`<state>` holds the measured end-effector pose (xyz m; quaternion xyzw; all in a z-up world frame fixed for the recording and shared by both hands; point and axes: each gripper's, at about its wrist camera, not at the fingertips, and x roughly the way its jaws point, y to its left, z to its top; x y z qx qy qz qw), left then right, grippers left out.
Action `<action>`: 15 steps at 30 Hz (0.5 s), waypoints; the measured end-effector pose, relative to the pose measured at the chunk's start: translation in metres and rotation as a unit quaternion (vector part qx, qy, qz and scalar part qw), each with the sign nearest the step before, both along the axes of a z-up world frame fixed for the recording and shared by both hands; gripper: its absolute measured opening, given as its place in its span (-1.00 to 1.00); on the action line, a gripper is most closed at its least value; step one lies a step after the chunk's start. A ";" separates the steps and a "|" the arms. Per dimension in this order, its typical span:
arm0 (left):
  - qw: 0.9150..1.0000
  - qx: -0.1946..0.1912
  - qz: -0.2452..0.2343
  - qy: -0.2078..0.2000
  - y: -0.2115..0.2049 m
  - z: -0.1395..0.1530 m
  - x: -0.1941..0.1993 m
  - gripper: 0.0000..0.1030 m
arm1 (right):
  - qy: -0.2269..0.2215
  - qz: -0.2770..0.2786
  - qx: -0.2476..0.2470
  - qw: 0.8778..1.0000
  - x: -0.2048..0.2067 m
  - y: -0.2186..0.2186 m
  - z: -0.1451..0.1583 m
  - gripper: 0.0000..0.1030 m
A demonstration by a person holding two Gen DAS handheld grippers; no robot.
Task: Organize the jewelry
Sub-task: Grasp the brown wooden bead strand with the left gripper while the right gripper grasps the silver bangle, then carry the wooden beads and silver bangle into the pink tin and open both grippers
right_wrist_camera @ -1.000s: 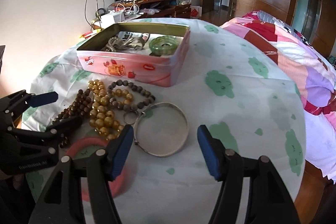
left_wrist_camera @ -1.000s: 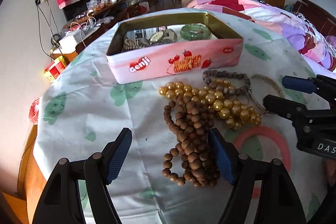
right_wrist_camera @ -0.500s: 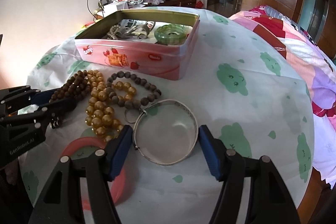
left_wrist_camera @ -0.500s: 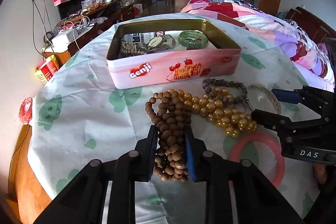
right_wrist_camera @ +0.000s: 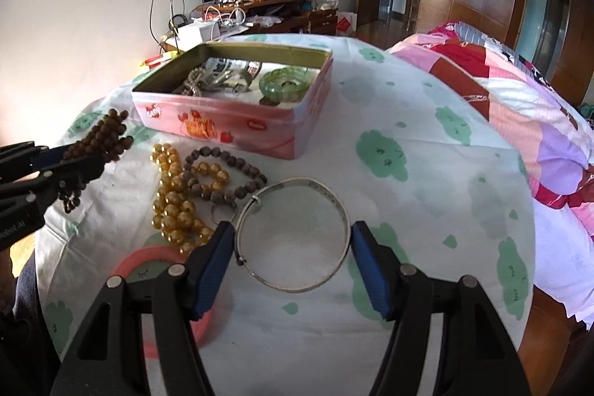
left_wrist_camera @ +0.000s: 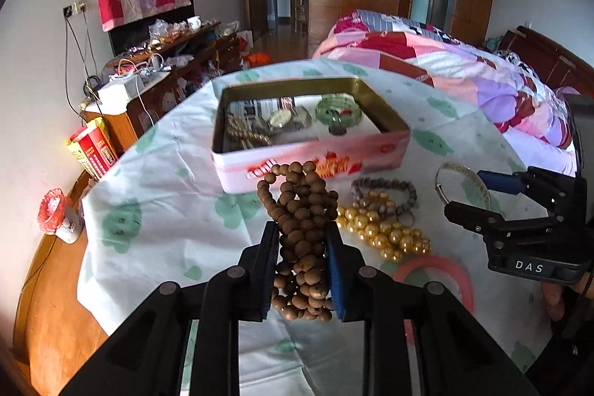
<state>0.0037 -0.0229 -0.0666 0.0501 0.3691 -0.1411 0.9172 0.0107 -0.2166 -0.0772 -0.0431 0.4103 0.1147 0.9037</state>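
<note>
The left claw (left_wrist_camera: 302, 260) is clenched on the bundled brown wooden beads (left_wrist_camera: 300, 210), held off the bench (left_wrist_camera: 156, 210) just short of the pink tin (left_wrist_camera: 382, 151); I'd carry them high enough for the dangling loops to clear the near rim before letting go. The right claw (right_wrist_camera: 291, 258) stands released around the silver bangle (right_wrist_camera: 293, 234). There's open cloth to the right, but the bench edge is near on the left.

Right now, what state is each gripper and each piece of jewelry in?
Left gripper: shut on brown wooden bead strand.
Brown wooden bead strand: lifted, dangling.
Right gripper: open, straddling silver bangle.
Silver bangle: flat on cloth.
Gold bead strand: heaped on cloth.
Pink tin: lidless, holding green bangle.
</note>
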 end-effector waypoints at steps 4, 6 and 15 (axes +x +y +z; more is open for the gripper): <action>1.000 -0.005 0.010 -0.007 0.005 0.004 0.002 -0.52 | -0.017 -0.004 0.000 1.000 -0.001 0.000 0.007 0.30; 1.000 -0.006 0.014 -0.007 0.006 0.003 0.003 -0.52 | -0.023 -0.004 0.002 1.000 -0.002 0.000 0.008 0.30; 1.000 -0.016 0.021 -0.010 0.005 0.007 0.008 -0.52 | -0.032 -0.002 0.012 0.999 0.001 0.002 0.009 0.30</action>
